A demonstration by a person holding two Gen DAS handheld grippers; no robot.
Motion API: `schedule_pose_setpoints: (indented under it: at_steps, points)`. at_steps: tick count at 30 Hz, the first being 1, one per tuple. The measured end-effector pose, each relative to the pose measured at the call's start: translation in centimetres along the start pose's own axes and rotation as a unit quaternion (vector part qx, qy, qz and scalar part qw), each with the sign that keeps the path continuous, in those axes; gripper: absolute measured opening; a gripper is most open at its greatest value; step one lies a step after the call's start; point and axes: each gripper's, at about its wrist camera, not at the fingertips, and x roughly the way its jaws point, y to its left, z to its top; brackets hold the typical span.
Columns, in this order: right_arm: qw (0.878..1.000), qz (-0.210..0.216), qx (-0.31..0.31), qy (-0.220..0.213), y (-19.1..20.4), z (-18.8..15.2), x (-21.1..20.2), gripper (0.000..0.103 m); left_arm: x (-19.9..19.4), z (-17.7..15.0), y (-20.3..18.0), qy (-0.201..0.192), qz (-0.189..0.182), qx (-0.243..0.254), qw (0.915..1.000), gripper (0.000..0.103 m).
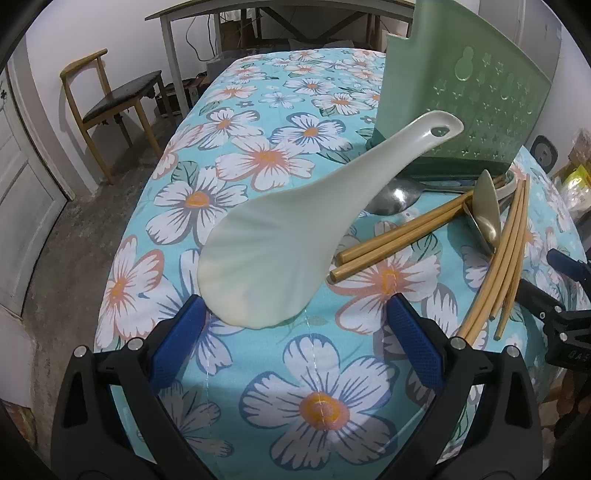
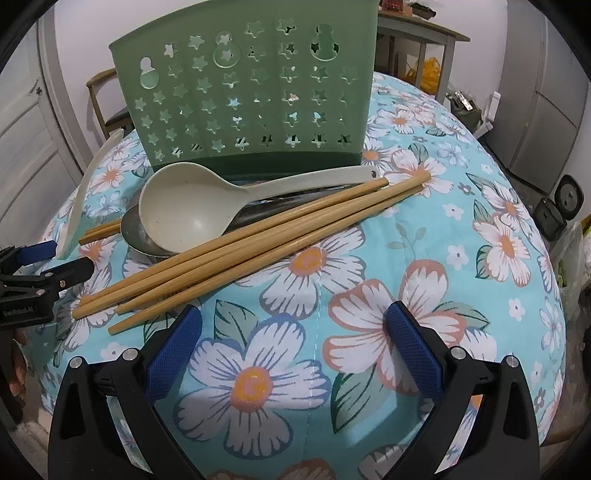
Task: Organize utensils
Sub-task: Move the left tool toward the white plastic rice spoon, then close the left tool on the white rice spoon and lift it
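Observation:
A white rice paddle (image 1: pixel 295 229) lies on the floral tablecloth, its broad end between my left gripper's (image 1: pixel 295 317) open fingers; it shows edge-on in the right wrist view (image 2: pixel 79 199). A green perforated utensil holder (image 2: pixel 243 88) stands behind a pile: a cream ladle (image 2: pixel 192 206) on a metal spoon (image 2: pixel 136 232), and several bamboo chopsticks (image 2: pixel 240 251). My right gripper (image 2: pixel 295 328) is open and empty, just in front of the chopsticks. The holder (image 1: pixel 461 96), metal spoons (image 1: pixel 484 218) and chopsticks (image 1: pixel 406 229) also show in the left wrist view.
The table carries a blue floral cloth (image 2: pixel 424 258). A wooden chair (image 1: pixel 110 107) and a grey table (image 1: pixel 258 14) stand beyond its far end. Small black appliances (image 2: pixel 557 210) sit off the right edge. My left gripper shows at the left edge of the right wrist view (image 2: pixel 33 273).

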Motion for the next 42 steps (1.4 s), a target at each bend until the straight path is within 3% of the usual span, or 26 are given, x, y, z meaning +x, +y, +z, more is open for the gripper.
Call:
schedule_pose_setpoints:
  at_steps: [6,12,16,18,19,21,25,28,29,31,37,42]
  points:
    - [1.0,0.002,0.0,-0.001,-0.4,0.1,0.1,0.097,-1.0,-0.3,0.2,-0.01,-0.014,-0.003,0.9998,0.095]
    - [1.0,0.003,0.001,-0.006,-0.3,-0.1,0.0,0.097,-4.3,-0.2,2.2,-0.079,-0.041,-0.025,0.9957,0.095]
    - [1.0,0.007,0.0,-0.008,-0.3,-0.2,-0.1,0.097,-3.8,0.2,4.0,-0.073,-0.063,-0.057,0.9937,0.094]
    - [1.0,0.009,0.0,-0.008,-0.3,-0.2,-0.1,0.097,-3.3,0.2,4.9,-0.059,-0.08,-0.077,0.9921,0.075]
    - [1.0,0.009,-0.001,-0.008,-0.2,-0.2,-0.1,0.097,-2.8,0.1,5.0,-0.049,-0.088,-0.085,0.9912,0.072]
    - [1.0,0.008,0.0,-0.008,-0.3,-0.2,-0.1,0.097,-2.0,-0.2,5.9,-0.033,-0.112,-0.109,0.9872,0.063]
    - [1.0,0.006,0.001,-0.005,-0.3,-0.1,0.0,0.097,-1.0,-0.5,7.0,-0.032,-0.143,-0.14,0.9792,0.056]
    - [1.0,0.003,0.002,-0.003,-0.3,0.0,0.1,0.097,-0.8,-0.5,7.9,-0.033,-0.191,-0.172,0.966,0.048]
    - [1.0,0.003,0.002,-0.003,-0.2,0.1,0.1,0.097,-0.8,-0.5,8.3,-0.033,-0.221,-0.185,0.957,0.046]
    - [1.0,0.001,0.002,-0.003,-0.2,0.1,0.1,0.097,-0.7,-0.5,8.3,-0.035,-0.243,-0.192,0.9504,0.046]
    - [1.0,0.0,0.001,-0.006,-0.1,0.0,0.2,0.097,0.2,-0.1,7.4,-0.034,-0.219,-0.186,0.9572,0.042]
    - [1.0,0.003,0.0,-0.016,-0.1,-0.2,0.1,0.097,0.3,0.3,7.0,-0.039,-0.173,-0.167,0.97,0.017]
